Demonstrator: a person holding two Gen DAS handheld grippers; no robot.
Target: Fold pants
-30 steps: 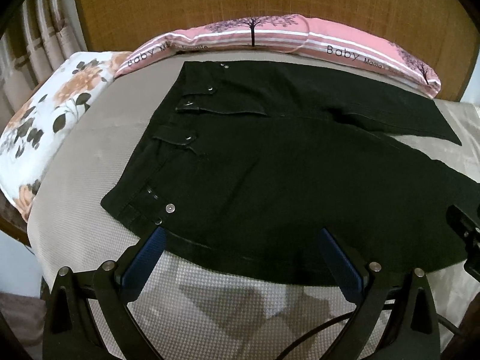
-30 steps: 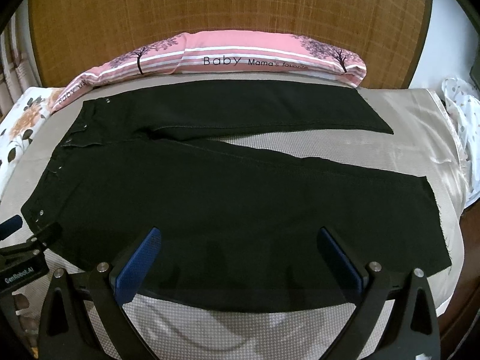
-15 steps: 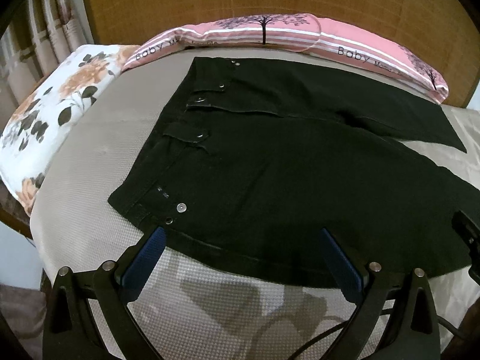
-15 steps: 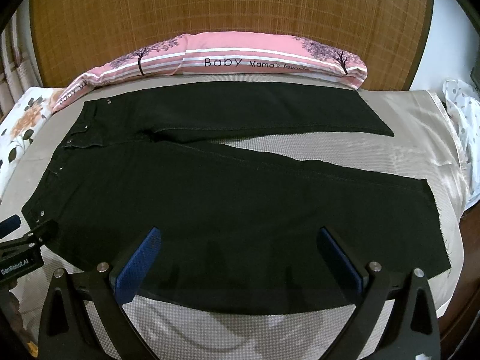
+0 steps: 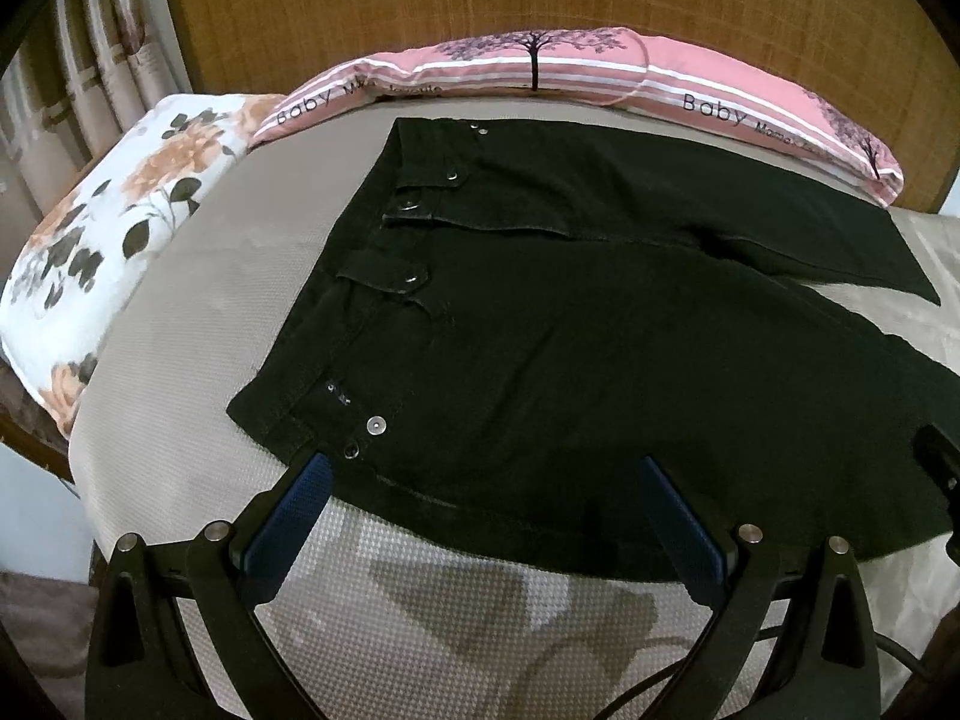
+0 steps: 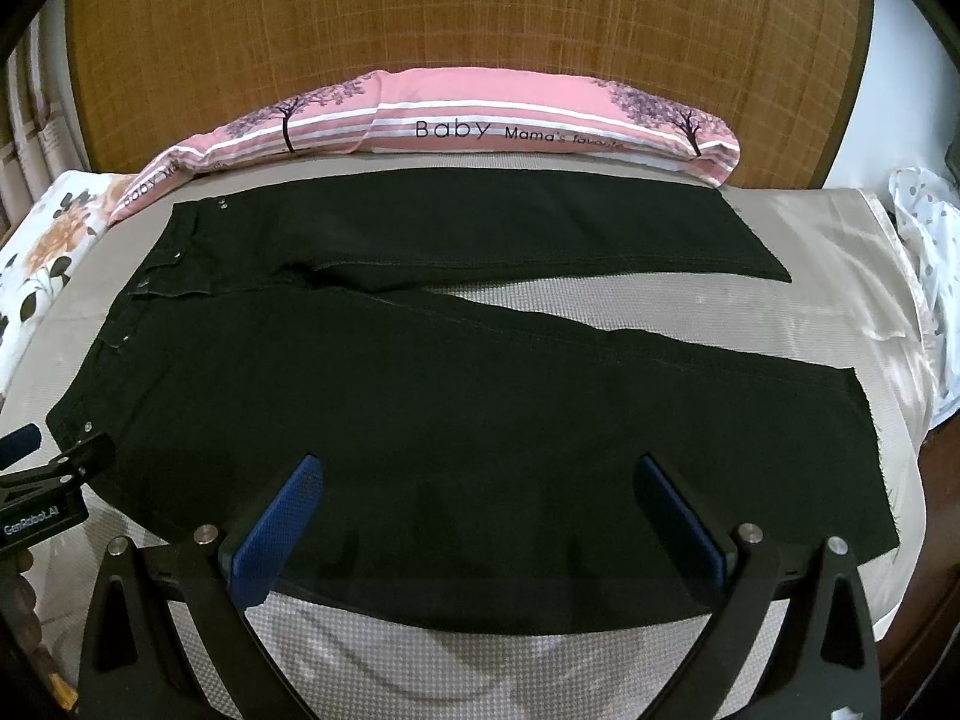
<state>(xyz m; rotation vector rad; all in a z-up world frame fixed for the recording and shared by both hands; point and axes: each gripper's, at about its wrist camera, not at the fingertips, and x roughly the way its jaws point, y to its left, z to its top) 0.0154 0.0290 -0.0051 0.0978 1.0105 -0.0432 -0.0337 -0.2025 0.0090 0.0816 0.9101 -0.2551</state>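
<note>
Black pants [image 6: 480, 420] lie flat and unfolded on the bed [image 6: 690, 318], on a beige textured cover. Waistband sits ahead and to the left of the left tool [image 5: 480, 474]; the legs run off to its right, splayed in a V with a strip of bedcover showing between them.

Left tool: blue-padded fingers [image 5: 288, 516] spread wide, gripping nothing. It hovers at the near edge of the pants by the waistband corner. Left finger tip is just beside the corner with the metal snaps [image 5: 376, 425]; can't tell if it touches the fabric.

Right tool [image 6: 474, 474]: fingers [image 6: 678, 516] also spread wide, nothing between them. It hangs over the near leg's lower edge, roughly mid-length. Hem of the near leg [image 6: 864, 468] is ahead and to its right, frayed edge visible. In the right wrist view the left tool's black body shows at the far left, next to the waistband corner.

Beyond both tools: a long pink pillow [image 6: 480, 120] printed "Baby Mama's favorite" with tree prints runs along the far edge of the bed, just beside the far leg, against a woven headboard [image 6: 468, 18]. A floral pillow [image 5: 114, 240] lies off to the left of the left tool, well clear of the pants. White spotted cloth [image 6: 924, 252] sits far right of the right tool.
</note>
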